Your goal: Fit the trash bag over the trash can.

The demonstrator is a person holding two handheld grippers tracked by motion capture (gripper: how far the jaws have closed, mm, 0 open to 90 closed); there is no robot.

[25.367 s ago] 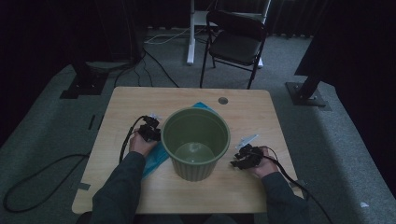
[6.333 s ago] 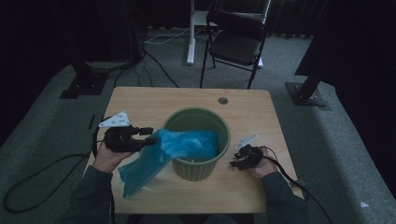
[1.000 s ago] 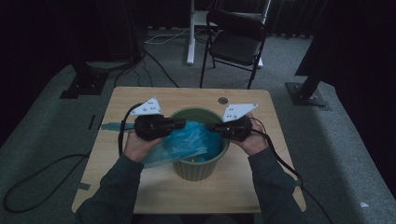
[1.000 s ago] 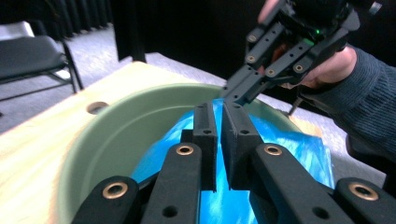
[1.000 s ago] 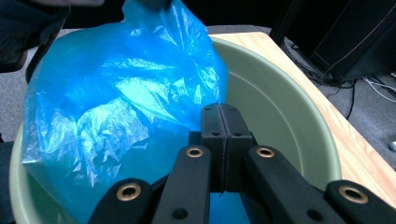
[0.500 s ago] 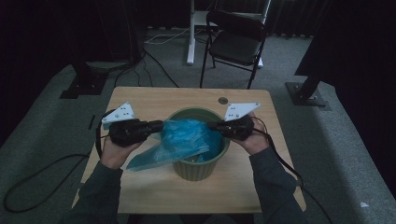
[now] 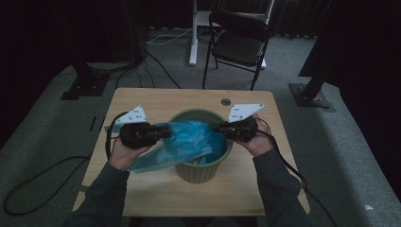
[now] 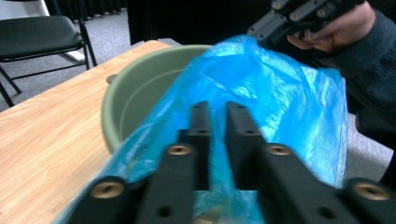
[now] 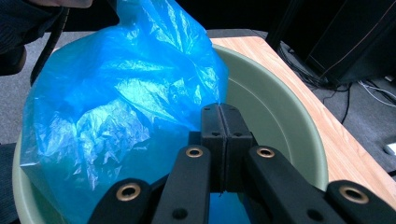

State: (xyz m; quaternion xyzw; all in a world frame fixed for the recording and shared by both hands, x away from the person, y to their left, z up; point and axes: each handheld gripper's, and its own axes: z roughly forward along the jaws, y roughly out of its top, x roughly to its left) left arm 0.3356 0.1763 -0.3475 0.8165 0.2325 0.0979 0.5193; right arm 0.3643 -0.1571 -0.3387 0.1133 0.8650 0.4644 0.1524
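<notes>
Blue plastic bag (image 7: 187, 142) pinched by right gripper (image 9: 219, 123); left gripper (image 8: 217, 126), jaws just closing, grips film btwn pads. Spread mouth evenly over green bin (image 7: 201, 170) rim.

Blue bag (image 7: 187, 144), earlier flat on the worktop (image 7: 156, 101) under the green bin (image 7: 201, 168), now hangs half in the bin, its left end draped over the rim. Left tongs (image 7: 165, 132) moved from the bin's left rim out to the bag's left edge; jaws just closed further on the plastic. Right tongs (image 7: 215, 127) rose from the worktop to the bin's right rim, pinching the bag.
</notes>
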